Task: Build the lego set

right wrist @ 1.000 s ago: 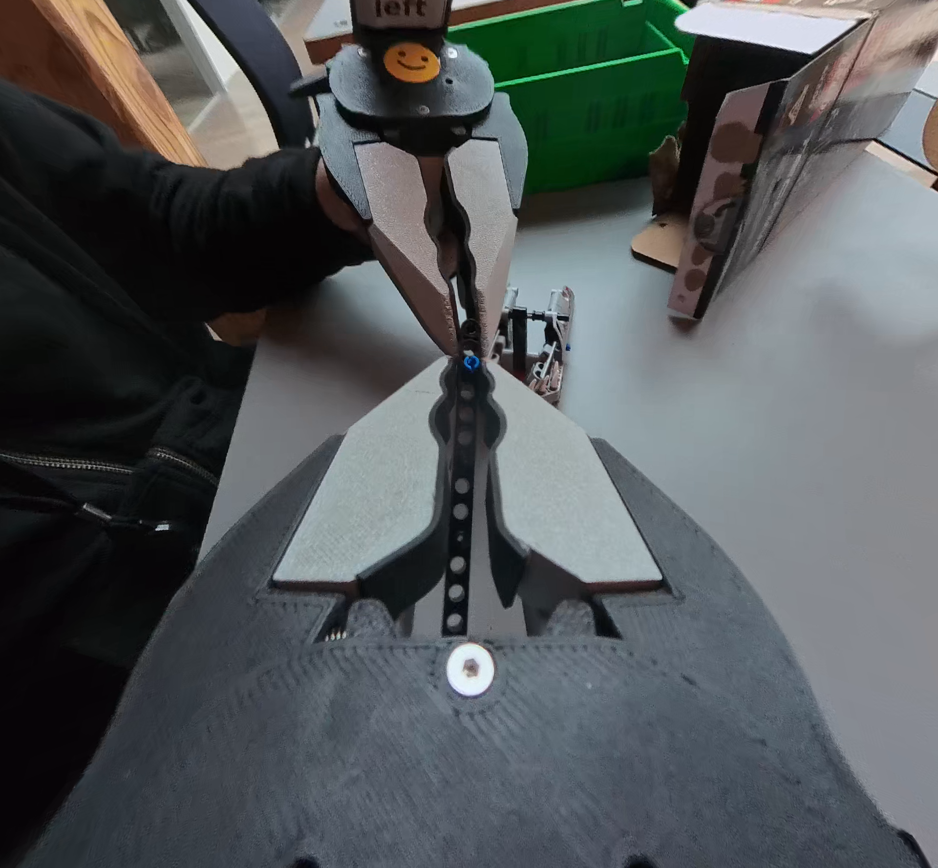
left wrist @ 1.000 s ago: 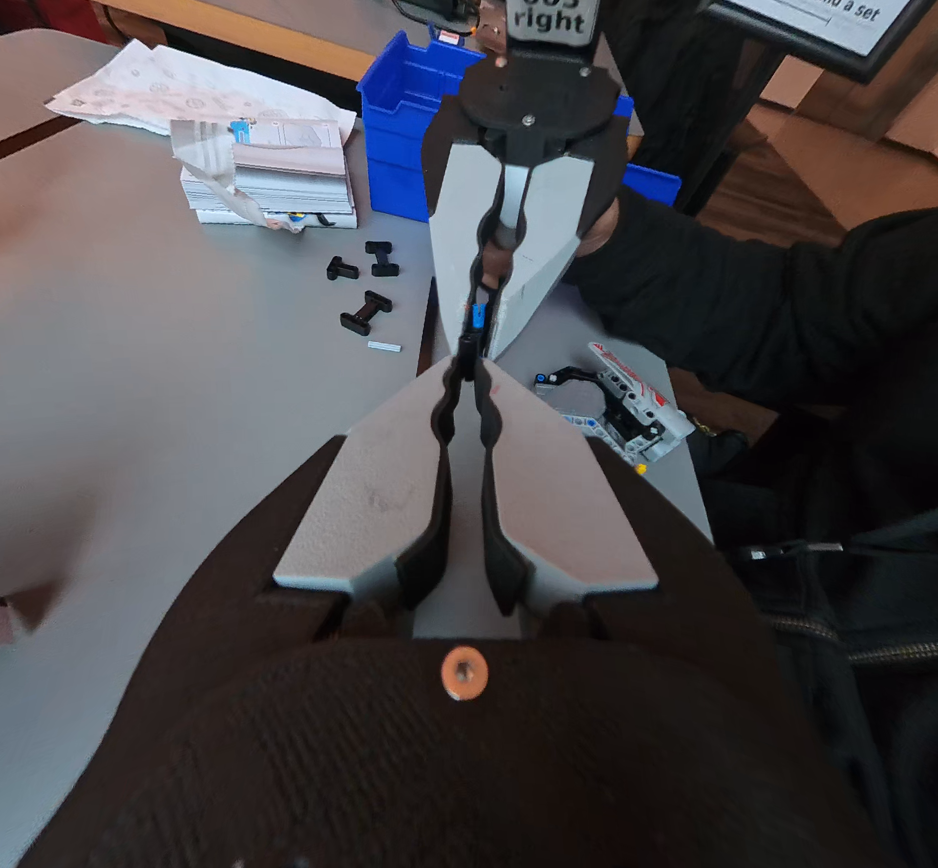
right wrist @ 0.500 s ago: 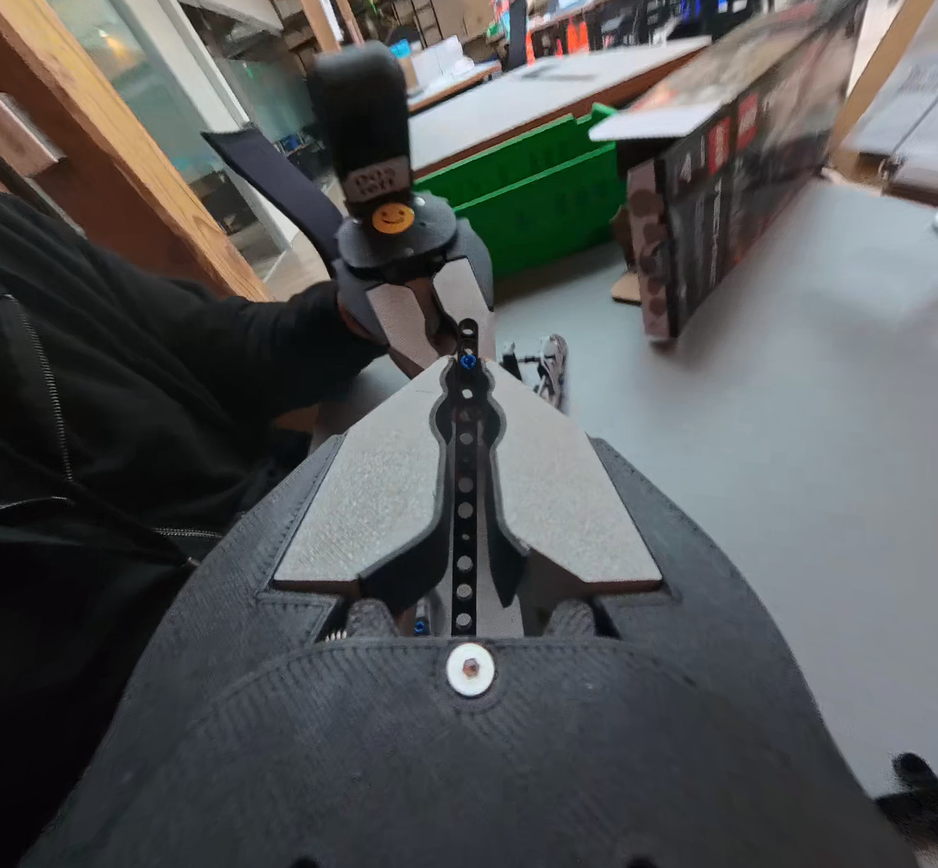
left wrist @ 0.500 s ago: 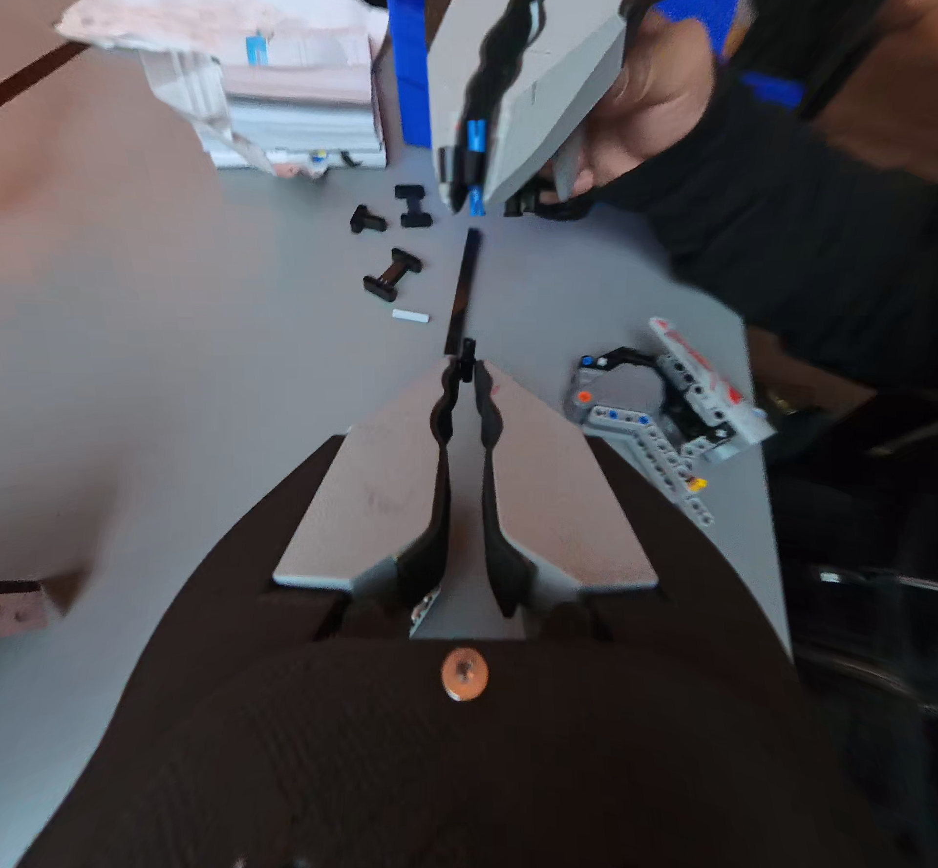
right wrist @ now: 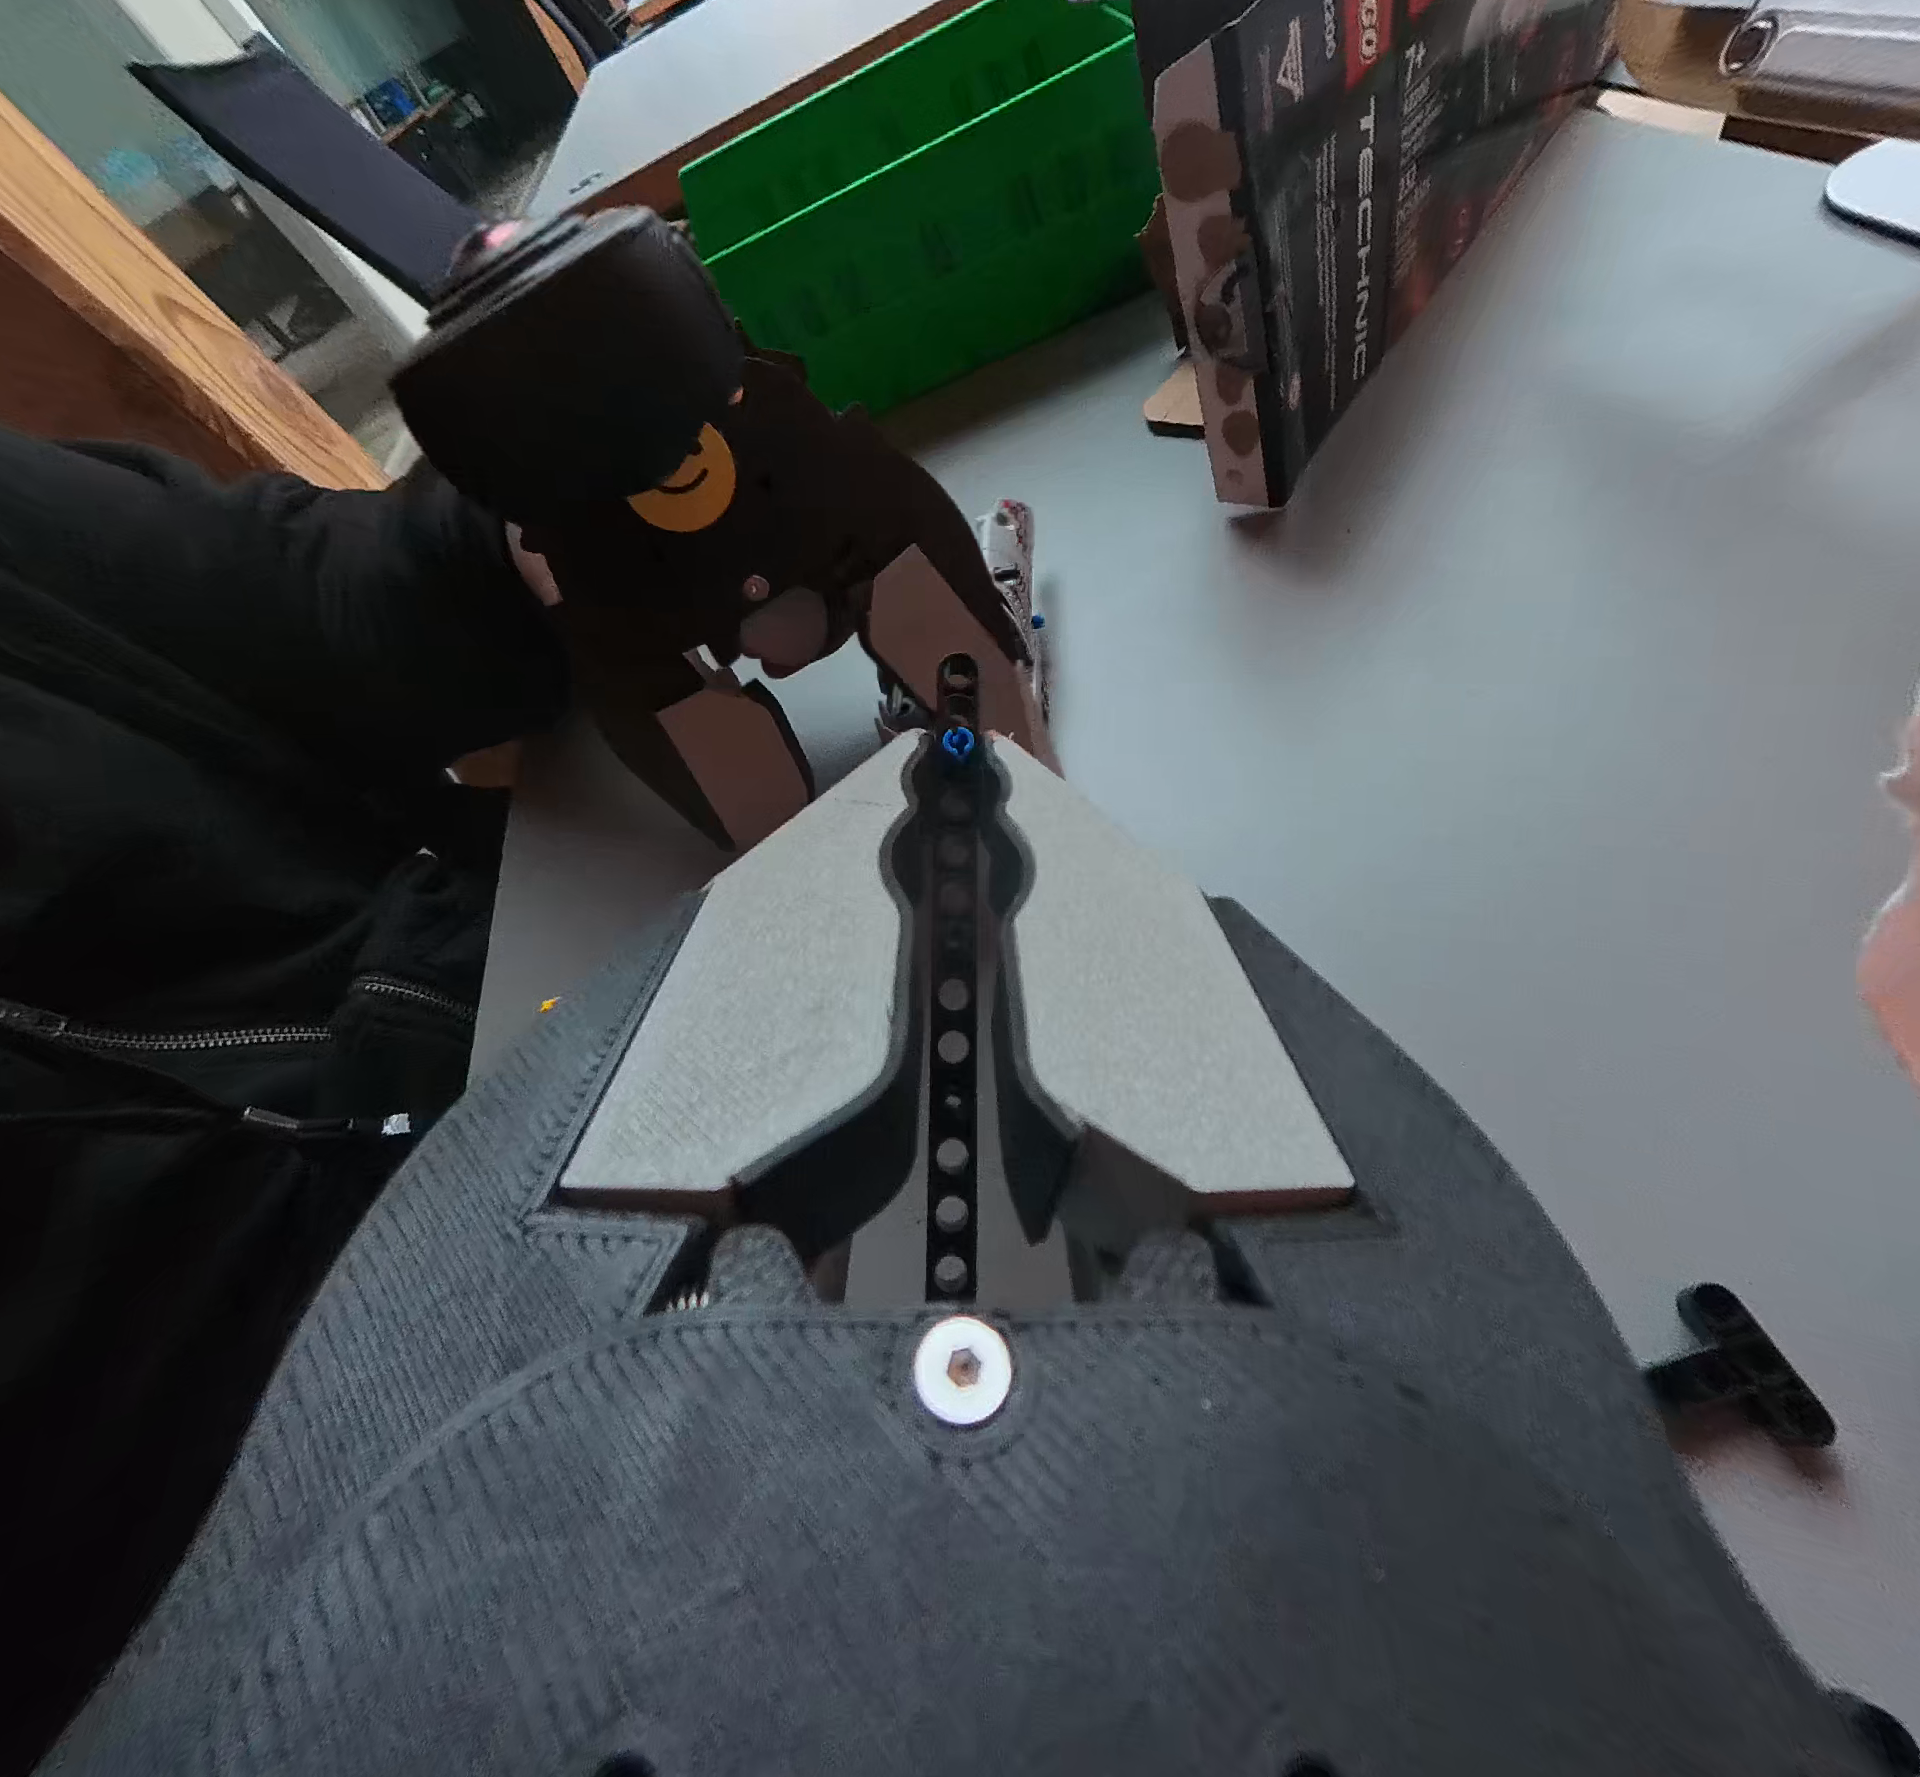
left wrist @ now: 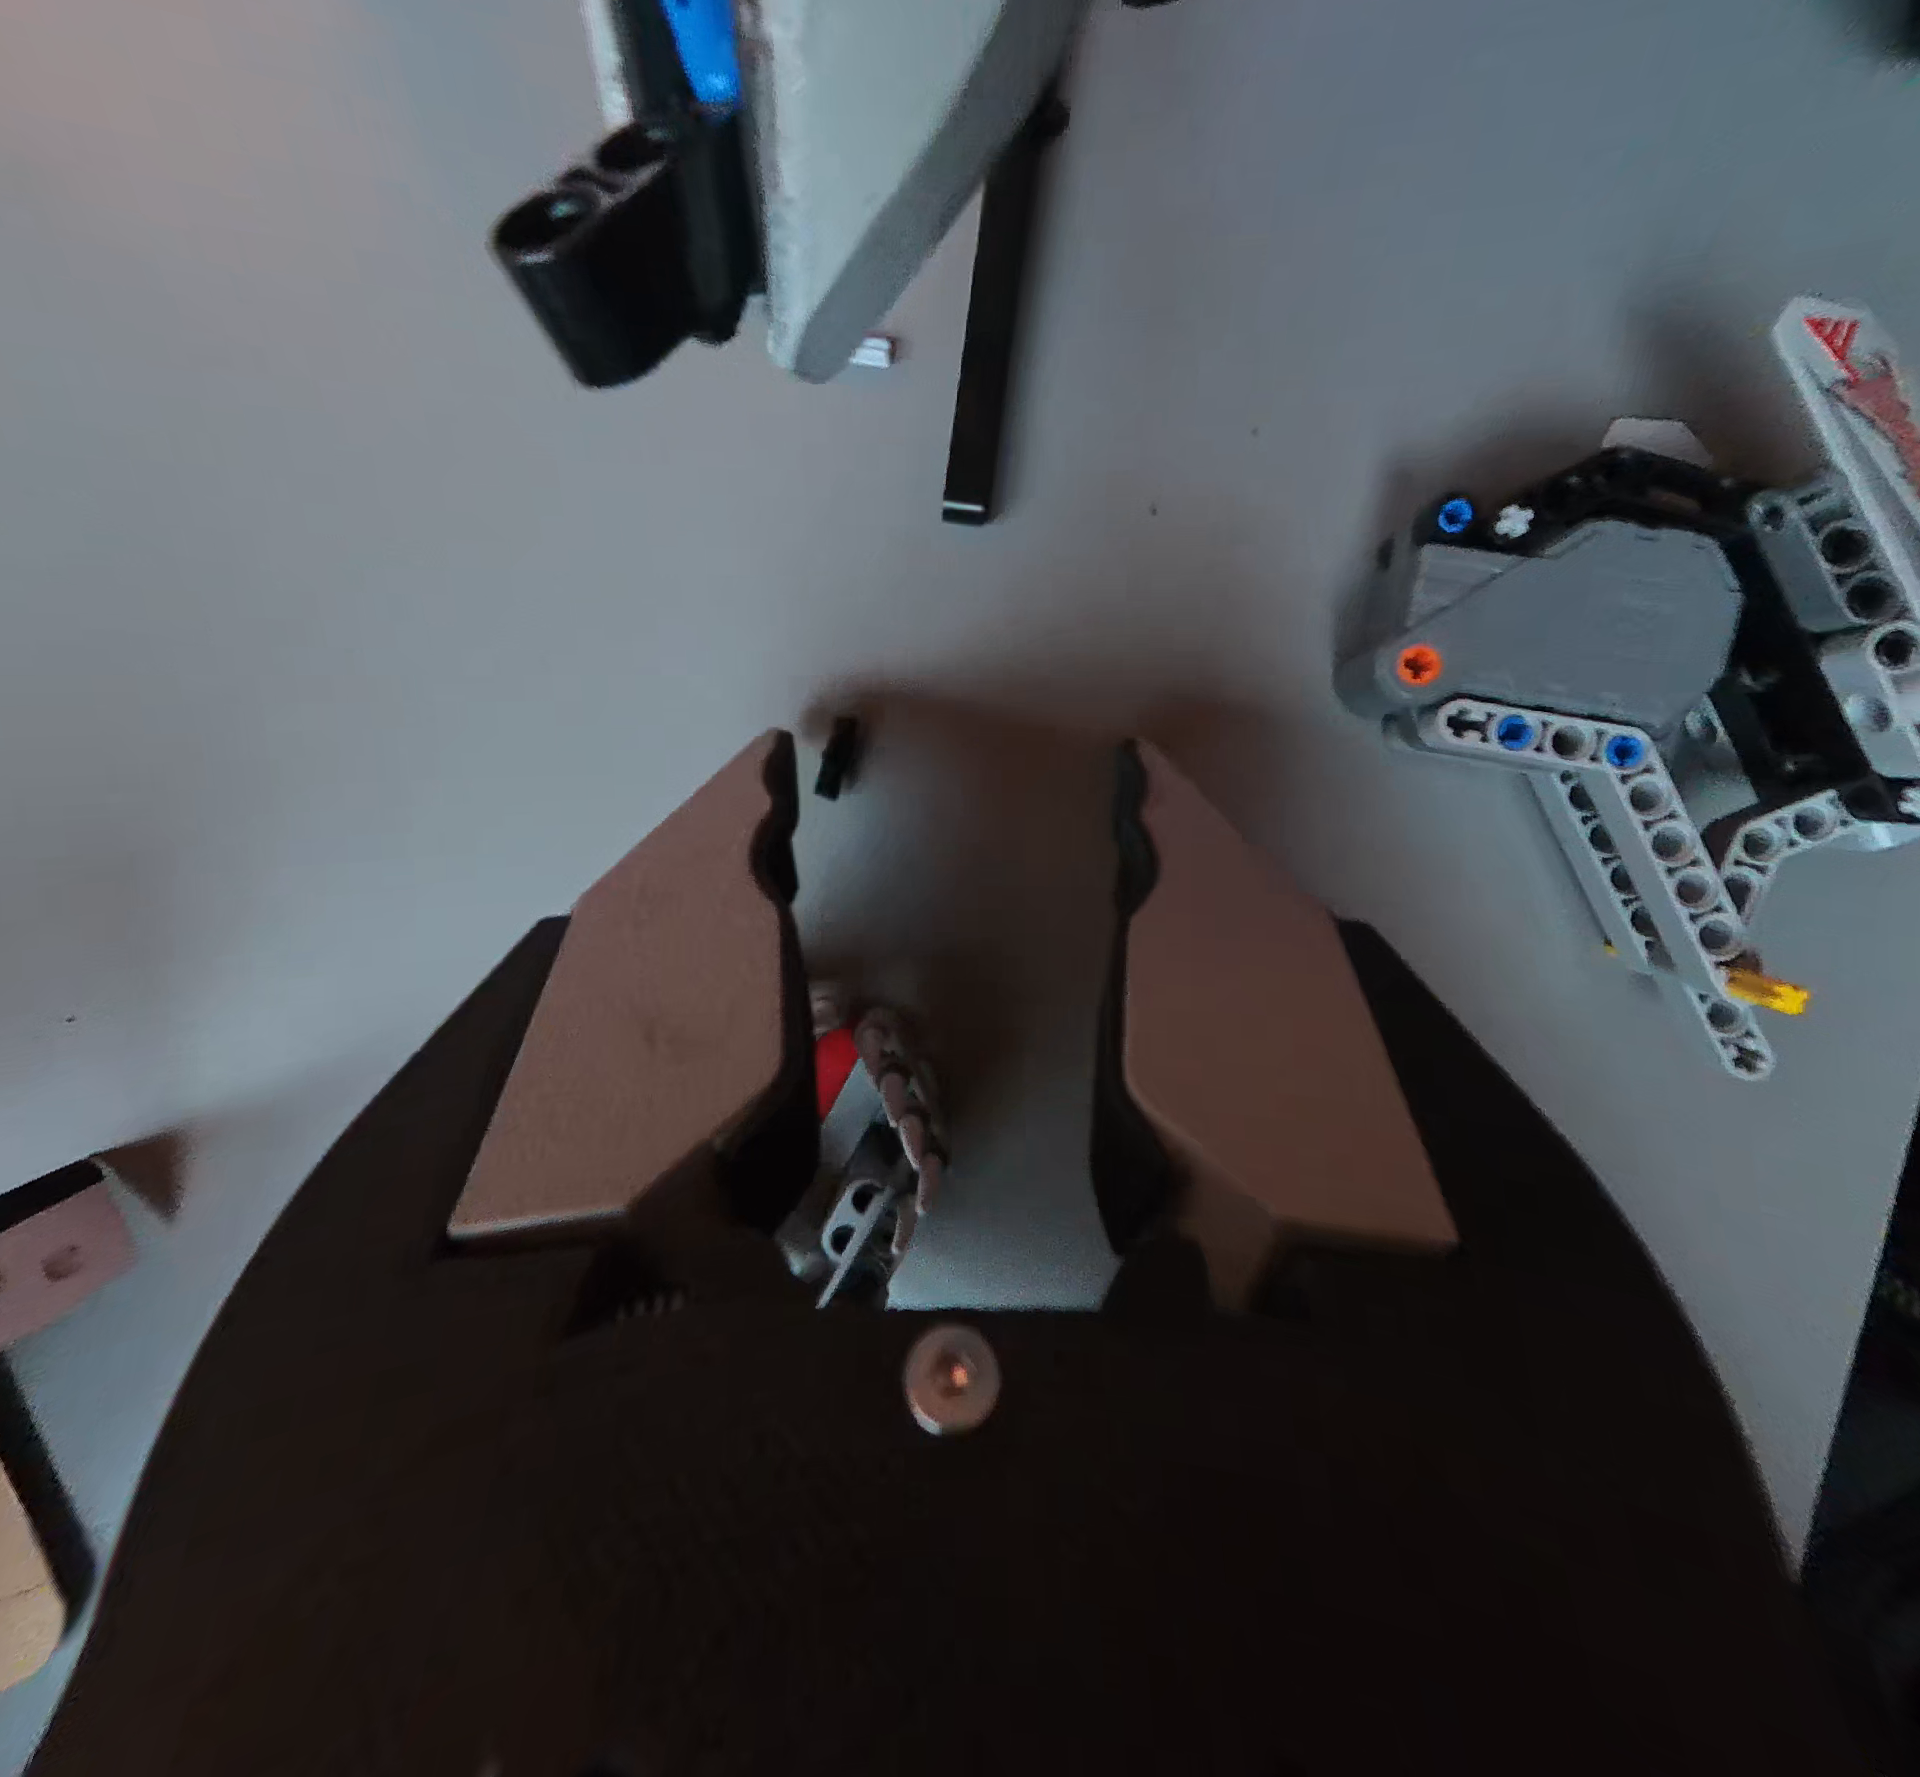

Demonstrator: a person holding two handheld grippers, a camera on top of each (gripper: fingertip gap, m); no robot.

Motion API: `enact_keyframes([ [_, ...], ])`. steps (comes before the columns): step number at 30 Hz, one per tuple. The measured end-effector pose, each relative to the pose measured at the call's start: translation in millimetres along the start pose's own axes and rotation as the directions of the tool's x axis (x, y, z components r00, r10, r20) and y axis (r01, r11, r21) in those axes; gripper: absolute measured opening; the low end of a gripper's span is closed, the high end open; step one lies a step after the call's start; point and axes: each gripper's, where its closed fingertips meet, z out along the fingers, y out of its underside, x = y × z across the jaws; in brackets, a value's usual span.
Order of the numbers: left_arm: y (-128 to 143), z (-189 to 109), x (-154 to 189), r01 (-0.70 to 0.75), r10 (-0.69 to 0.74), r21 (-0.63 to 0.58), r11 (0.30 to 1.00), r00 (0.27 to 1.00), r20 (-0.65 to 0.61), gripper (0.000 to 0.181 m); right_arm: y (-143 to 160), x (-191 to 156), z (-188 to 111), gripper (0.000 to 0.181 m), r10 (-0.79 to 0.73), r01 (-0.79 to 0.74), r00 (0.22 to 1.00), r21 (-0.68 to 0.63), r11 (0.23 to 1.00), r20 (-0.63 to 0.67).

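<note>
Left gripper (left wrist: 956, 771) spread and empty above a small black pin (left wrist: 836, 756) on the table (left wrist: 312, 688); right gripper (right wrist: 956, 740) clamps the black beam (right wrist: 952, 1052) with blue pin (right wrist: 957, 743): risk is pin rolling away or beam twisting in 1 narrow pinch.

My left wrist view: dim, motion-blurred toward the upper frame, soft shadow ahead of my left gripper (left wrist: 954, 771). My right wrist view: brighter daylight at upper left, fisheye-curved edges.
</note>
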Motion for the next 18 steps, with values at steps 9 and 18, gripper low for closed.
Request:
enact_keyframes([
  [9, -34.1, -31.9, -9.7, 0.098, -0.087, 0.302, 0.948, 0.995, -0.052, 0.05, 1.8, -1.4, -6.6, 0.003, 0.037, -0.037, 0.999, 0.004, 0.999, 0.03],
  [18, -64.0, -67.1, 16.1, 0.337, -0.107, 0.478, 0.811, 0.889, -0.446, 0.02, 0.6, -15.2, 5.7, 0.003, 0.188, -0.193, 0.964, 0.009, 0.981, 0.188],
])
